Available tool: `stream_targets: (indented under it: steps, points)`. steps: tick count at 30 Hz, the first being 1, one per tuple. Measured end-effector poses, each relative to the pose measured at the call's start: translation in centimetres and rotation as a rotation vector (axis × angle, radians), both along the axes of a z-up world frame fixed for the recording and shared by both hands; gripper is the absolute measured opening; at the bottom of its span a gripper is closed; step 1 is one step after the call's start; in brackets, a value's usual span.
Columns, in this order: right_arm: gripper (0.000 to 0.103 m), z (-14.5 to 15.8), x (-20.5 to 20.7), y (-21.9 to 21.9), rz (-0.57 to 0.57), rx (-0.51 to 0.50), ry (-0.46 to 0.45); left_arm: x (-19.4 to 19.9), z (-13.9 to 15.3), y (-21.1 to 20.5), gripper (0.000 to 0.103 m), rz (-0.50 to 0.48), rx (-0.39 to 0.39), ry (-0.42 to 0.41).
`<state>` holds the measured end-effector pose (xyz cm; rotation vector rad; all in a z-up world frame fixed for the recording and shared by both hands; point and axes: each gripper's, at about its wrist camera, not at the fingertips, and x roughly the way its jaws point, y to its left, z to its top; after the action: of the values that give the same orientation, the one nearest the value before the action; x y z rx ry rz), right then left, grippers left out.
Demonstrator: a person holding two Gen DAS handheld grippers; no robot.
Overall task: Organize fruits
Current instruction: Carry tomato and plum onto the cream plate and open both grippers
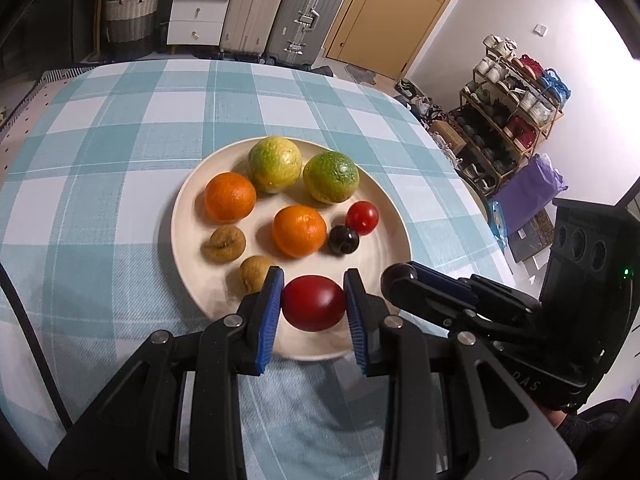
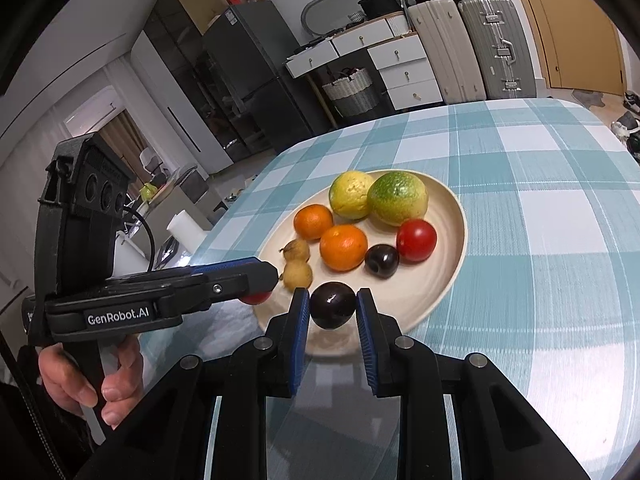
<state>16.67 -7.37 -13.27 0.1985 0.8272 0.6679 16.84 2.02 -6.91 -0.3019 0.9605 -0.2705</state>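
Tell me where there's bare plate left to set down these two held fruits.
The plate's free patch is its near-right part, bordered by the dark plum, red tomato and the rim. The far side, with the green citrus and oranges, is crowded. The checked tablecloth is bare.

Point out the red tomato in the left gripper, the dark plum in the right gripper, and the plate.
red tomato (image 1: 314, 303): left wrist view, middle of its skin.
dark plum (image 2: 333, 305): right wrist view, its front face.
plate (image 2: 456, 216): right wrist view, far right rim.
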Motion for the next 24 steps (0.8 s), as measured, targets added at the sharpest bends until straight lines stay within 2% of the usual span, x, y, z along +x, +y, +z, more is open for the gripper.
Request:
stream_targets:
  steps: [8, 24]
  points:
    - [0.025, -0.1, 2.0, 0.6, -0.001, -0.005, 0.023, 2.3, -0.7, -0.3, 0.028, -0.020, -0.010, 0.026]
    - [0.025, -0.9, 3.8, 0.8, -0.009, -0.008, 0.046, 3.5, -2.0, -0.5, 0.028, -0.021, -0.028, 0.048]
